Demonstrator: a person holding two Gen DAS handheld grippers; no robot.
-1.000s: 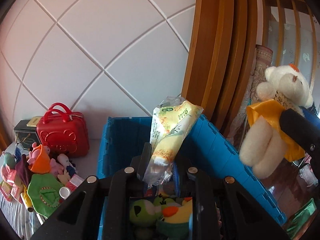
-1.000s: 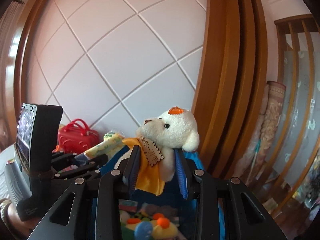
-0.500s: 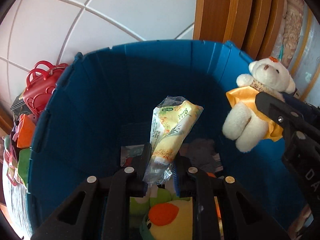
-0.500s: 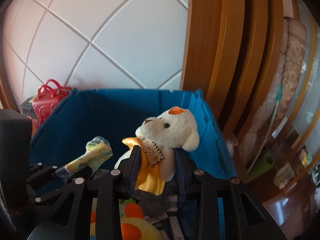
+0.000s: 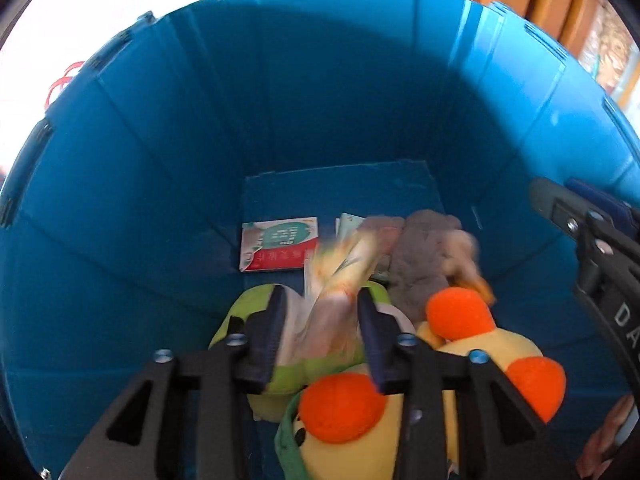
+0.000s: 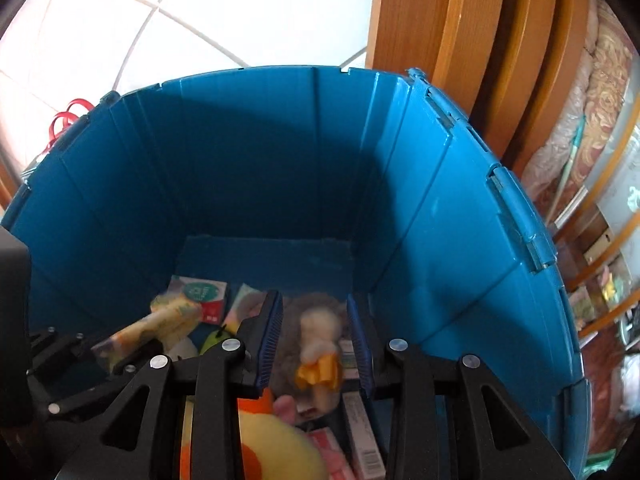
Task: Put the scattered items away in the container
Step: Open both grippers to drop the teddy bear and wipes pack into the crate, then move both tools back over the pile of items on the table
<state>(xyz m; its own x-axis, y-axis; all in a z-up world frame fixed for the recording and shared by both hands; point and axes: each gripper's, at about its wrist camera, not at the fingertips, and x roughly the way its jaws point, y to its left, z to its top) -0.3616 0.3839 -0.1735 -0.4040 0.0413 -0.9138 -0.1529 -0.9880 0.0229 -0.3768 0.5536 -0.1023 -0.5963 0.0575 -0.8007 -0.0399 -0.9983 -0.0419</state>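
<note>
My left gripper (image 5: 322, 312) hangs inside the blue bin (image 5: 320, 100), pointing steeply down. Its jaws are opening, and the yellow snack packet (image 5: 340, 272) lies blurred between them, slipping free of the pads. My right gripper (image 6: 314, 320) is also over the bin (image 6: 260, 160), jaws apart. The white bear with the yellow cape (image 6: 320, 344) is small and blurred below them, loose above a grey plush (image 5: 420, 256). The left wrist view shows the bear (image 5: 460, 240) blurred beside the right gripper (image 5: 592, 248). The packet (image 6: 160, 320) shows in the right wrist view too.
On the bin floor lie a yellow plush with orange balls (image 5: 472, 352), a green plush (image 5: 248, 320), a red-and-green card pack (image 5: 280, 244) and small boxes (image 6: 360, 432). A red bag handle (image 6: 68, 116) peeks over the left rim. Wooden panels (image 6: 460, 40) stand behind right.
Both grippers dropped and tipped down into the bin. The left jaws spread and the packet is sliding out. The bear left the right jaws and is falling to the pile.
</note>
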